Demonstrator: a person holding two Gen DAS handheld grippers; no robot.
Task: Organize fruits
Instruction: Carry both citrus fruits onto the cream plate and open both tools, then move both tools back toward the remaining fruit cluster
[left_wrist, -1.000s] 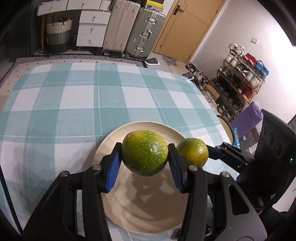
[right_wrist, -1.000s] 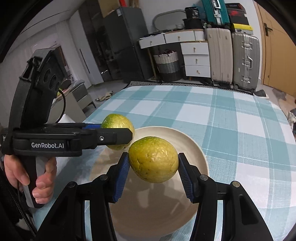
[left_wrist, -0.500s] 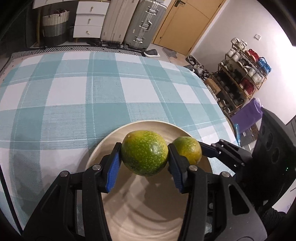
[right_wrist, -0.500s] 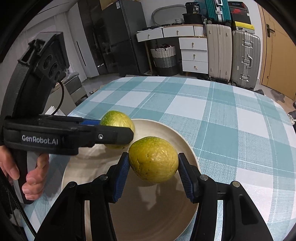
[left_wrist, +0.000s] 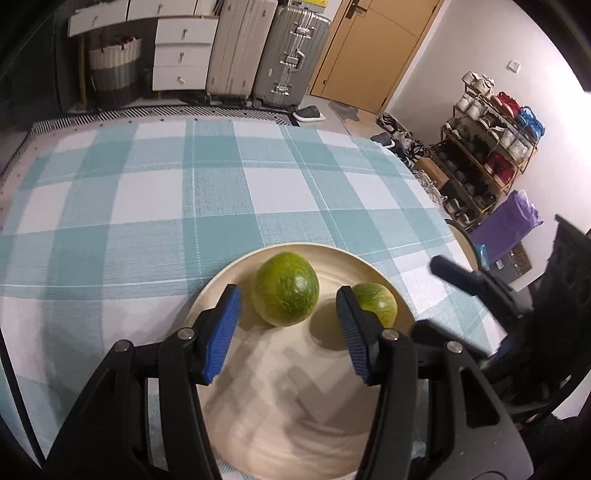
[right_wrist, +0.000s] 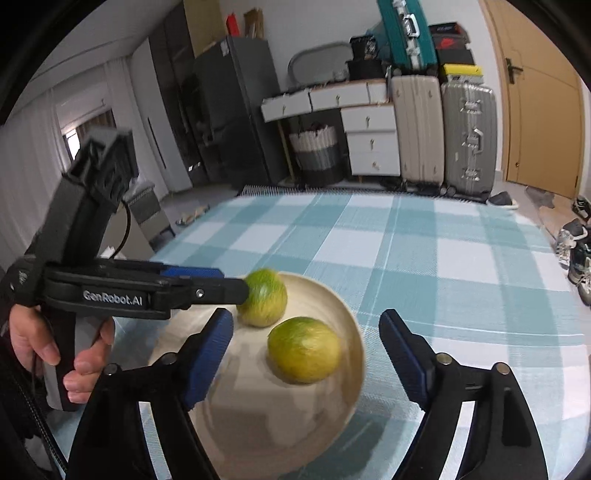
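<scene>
Two green fruits lie on the cream plate (left_wrist: 229, 275), which sits on the teal-and-white checked tablecloth (left_wrist: 147, 192) near the table's near right edge. In the left wrist view the larger fruit (left_wrist: 286, 290) rests toward the plate's far side, just ahead of the left gripper (left_wrist: 286, 332), whose blue-padded jaws stand spread wide with nothing between them. The smaller fruit (left_wrist: 376, 301) lies to its right, partly hidden behind the gripper's right finger, so whether the two fruits touch cannot be told there. The right wrist view shows them close but slightly apart. In that view the right gripper (right_wrist: 306, 354) also gapes wide and holds nothing, with the smaller fruit lying on the plate between and just beyond its jaws. Motion blur smears both fruits and the plate rim in this view. The person's left hand (right_wrist: 55, 350) grips the other tool's handle, and that tool's finger covers the larger fruit's left edge.
</scene>
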